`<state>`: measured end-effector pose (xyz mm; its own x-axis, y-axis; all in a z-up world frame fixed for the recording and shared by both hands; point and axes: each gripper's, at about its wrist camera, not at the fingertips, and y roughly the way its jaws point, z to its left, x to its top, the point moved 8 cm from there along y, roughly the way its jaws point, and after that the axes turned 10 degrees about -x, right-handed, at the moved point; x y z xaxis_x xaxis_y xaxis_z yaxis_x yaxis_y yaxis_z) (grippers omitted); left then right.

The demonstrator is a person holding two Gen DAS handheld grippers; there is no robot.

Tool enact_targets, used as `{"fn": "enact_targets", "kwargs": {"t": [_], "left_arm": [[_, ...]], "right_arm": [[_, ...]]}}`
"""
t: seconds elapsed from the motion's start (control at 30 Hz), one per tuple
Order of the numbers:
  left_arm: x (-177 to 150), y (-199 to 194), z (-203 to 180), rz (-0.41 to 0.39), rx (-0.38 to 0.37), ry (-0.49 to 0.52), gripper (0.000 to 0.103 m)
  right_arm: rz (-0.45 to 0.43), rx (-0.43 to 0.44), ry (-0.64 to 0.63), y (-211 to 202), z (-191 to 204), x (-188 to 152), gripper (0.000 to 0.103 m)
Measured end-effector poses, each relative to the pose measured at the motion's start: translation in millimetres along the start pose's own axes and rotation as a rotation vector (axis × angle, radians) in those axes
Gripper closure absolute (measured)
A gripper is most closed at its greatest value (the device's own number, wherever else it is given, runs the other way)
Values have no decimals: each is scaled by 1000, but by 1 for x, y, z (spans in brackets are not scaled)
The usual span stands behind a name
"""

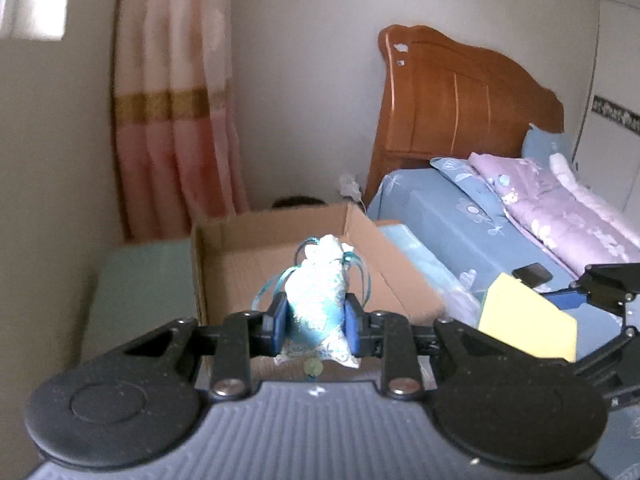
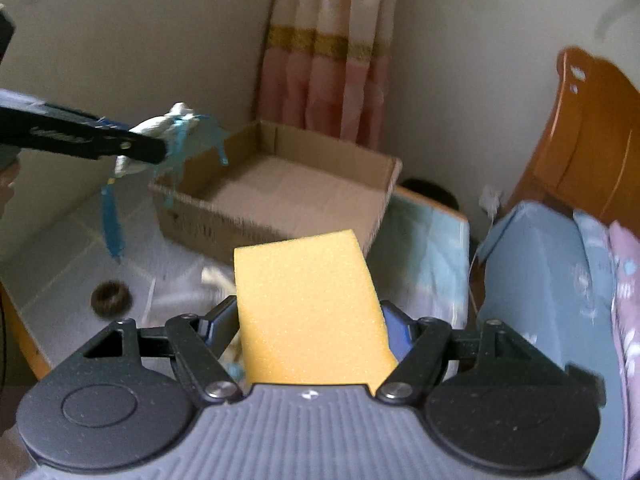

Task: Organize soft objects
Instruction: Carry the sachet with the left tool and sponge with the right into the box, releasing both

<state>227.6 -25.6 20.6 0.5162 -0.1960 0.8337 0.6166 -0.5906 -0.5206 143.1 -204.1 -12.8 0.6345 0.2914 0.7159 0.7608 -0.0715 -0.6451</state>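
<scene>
A small white-and-blue sachet (image 1: pixel 316 292) with teal ribbons is pinched between the blue pads of my left gripper (image 1: pixel 316 316), which is shut on it and held in the air in front of an open cardboard box (image 1: pixel 224 232). In the right wrist view the sachet (image 2: pixel 160 128) hangs left of the box (image 2: pixel 208 228), a blue tassel (image 2: pixel 112 224) dangling below it. My right gripper (image 2: pixel 312 320) is shut on a yellow sponge block (image 2: pixel 308 288), raised just short of the box. From the left wrist view the sponge (image 1: pixel 524 328) shows at the right. The box interior looks bare.
The box sits on a pale green glass-topped table (image 2: pixel 60 272). A dark fuzzy hair ring (image 2: pixel 111 298) lies on it near the front. A blue bed (image 1: pixel 460 216) with a wooden headboard (image 1: pixel 452 104), a purple quilt and a black phone (image 1: pixel 532 274) stands to the right; a pink curtain (image 1: pixel 172 120) hangs behind.
</scene>
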Motion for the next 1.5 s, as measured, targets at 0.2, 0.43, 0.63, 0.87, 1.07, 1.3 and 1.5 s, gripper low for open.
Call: {"fn": "enact_targets", "kwargs": {"t": [0.2,0.43,0.63,0.87,1.07,1.3,1.5], "left_arm": [[48,47,14,12,68,81,76],[64,113,50,36,133,118,45],[50,104,46,42,167,148,7],[27,41,25,44,208,101,2],[-10,-9,5,26,252,65,1],[-41,-27,3,27,246,-7,1],[-49,-31,14,34,292,-14,1]], "right_arm": [[-35,12,17,18,-6,36,25],[-24,39,73,39,-12,51,25],[-10,42,70,51,-12,52,25],[2,32,66,65,-10,64,25],[25,-22,60,92,-10,89,25],[91,-41,100,145,-11,122,25],[79,-114,118,173,-16,143,2]]}}
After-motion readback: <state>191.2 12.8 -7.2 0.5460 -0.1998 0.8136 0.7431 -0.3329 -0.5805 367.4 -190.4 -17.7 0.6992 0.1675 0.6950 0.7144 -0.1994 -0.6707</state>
